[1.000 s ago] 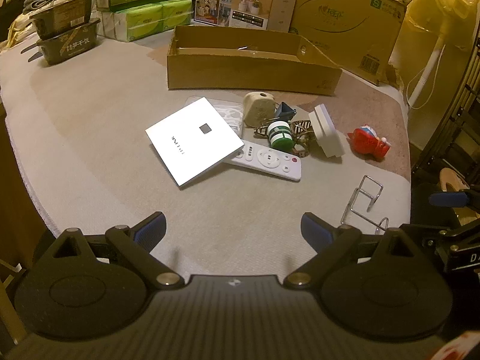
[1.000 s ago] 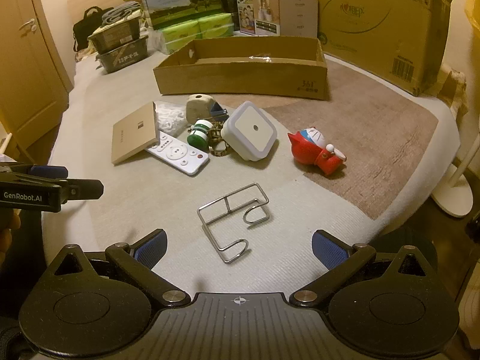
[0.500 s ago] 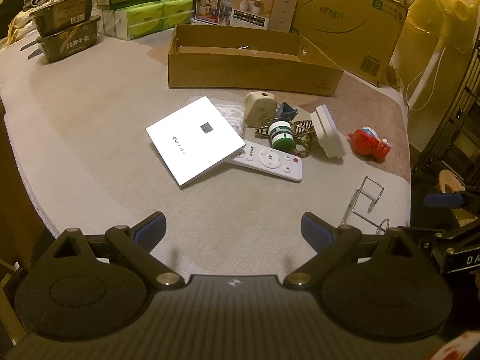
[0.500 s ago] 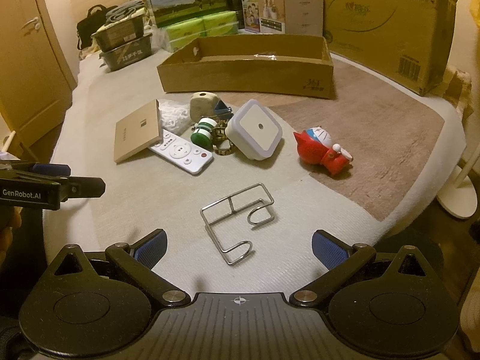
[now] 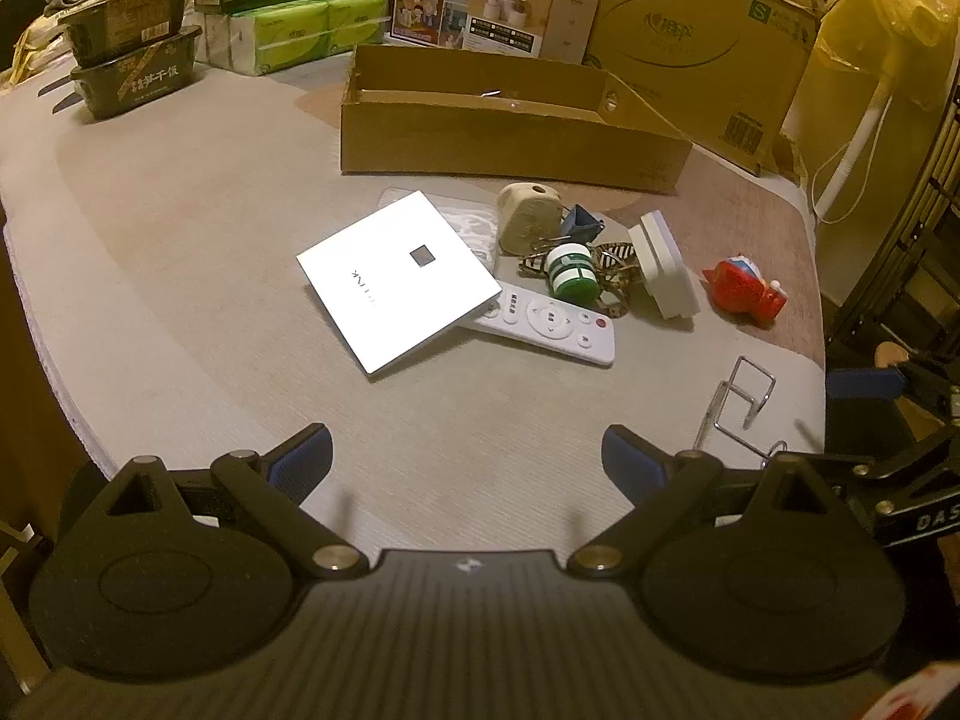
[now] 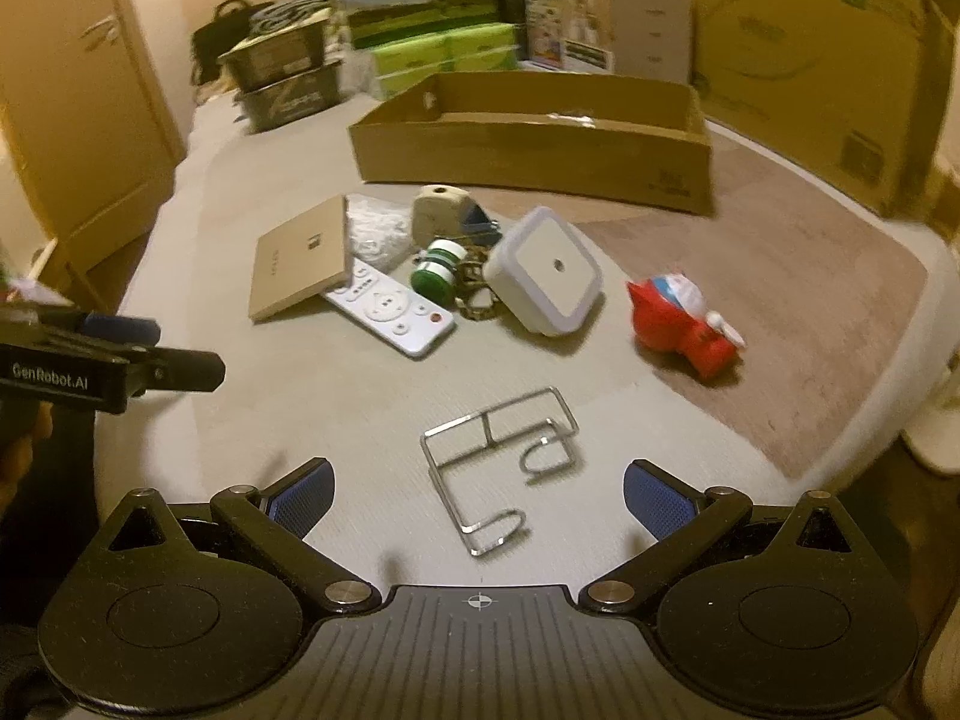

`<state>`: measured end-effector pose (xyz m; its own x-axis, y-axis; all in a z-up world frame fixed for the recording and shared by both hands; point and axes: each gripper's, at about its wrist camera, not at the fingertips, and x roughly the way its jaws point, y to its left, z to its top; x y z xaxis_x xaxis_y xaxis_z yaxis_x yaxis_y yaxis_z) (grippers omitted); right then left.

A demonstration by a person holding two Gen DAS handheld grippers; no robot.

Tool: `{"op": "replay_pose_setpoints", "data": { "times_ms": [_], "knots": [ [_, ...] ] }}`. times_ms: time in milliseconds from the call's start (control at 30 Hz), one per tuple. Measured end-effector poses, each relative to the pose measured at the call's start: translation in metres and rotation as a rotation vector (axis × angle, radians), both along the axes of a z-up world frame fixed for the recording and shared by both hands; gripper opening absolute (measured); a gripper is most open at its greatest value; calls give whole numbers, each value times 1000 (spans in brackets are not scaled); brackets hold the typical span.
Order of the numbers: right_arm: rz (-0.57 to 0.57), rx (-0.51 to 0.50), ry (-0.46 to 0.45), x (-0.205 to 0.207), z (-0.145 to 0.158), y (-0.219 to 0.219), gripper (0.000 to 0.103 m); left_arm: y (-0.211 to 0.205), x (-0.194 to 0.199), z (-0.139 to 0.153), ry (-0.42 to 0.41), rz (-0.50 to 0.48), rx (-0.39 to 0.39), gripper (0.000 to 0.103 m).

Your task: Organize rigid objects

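Both tongs released, holding nothing: left gripper [image 5: 467, 461] & right gripper [image 6: 478, 492] hover over bed's near edge. Wire rack [image 6: 500, 467] lies just ahead of right one; cardboard tray [image 6: 534, 138] sits toward far edge.

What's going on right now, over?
Both grippers open, jaws empty. Wire rack lies just ahead of right gripper, untouched. Cardboard tray waits beyond the clutter. Nothing blocking.

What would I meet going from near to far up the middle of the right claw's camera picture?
Right claw, wide open → wire rack → white remote → green-and-white bottle → beige block with a hole → shallow cardboard box → stacked cartons at the back.
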<state>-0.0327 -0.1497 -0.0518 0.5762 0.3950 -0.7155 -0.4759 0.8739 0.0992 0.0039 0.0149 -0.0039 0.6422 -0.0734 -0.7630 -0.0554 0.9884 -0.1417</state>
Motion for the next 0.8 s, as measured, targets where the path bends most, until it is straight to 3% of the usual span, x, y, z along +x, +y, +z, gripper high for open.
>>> {"op": "replay_pose_setpoints", "data": {
  "times_ms": [200, 333, 500, 567, 800],
  "knots": [
    [78, -76, -39, 17, -11, 10, 102, 6, 7, -3, 2, 3, -5, 95],
    [150, -133, -33, 29, -25, 15, 86, 9, 13, -6, 10, 2, -9, 95],
    [186, -153, -35, 38, -34, 19, 77, 12, 19, -12, 19, -1, -14, 95],
    [192, -163, -35, 40, -36, 21, 68, 13, 21, -14, 23, -2, -17, 95],
    [155, -135, -43, 39, -32, 20, 68, 18, 30, -15, 8, -42, -7, 95]
  ]
}}
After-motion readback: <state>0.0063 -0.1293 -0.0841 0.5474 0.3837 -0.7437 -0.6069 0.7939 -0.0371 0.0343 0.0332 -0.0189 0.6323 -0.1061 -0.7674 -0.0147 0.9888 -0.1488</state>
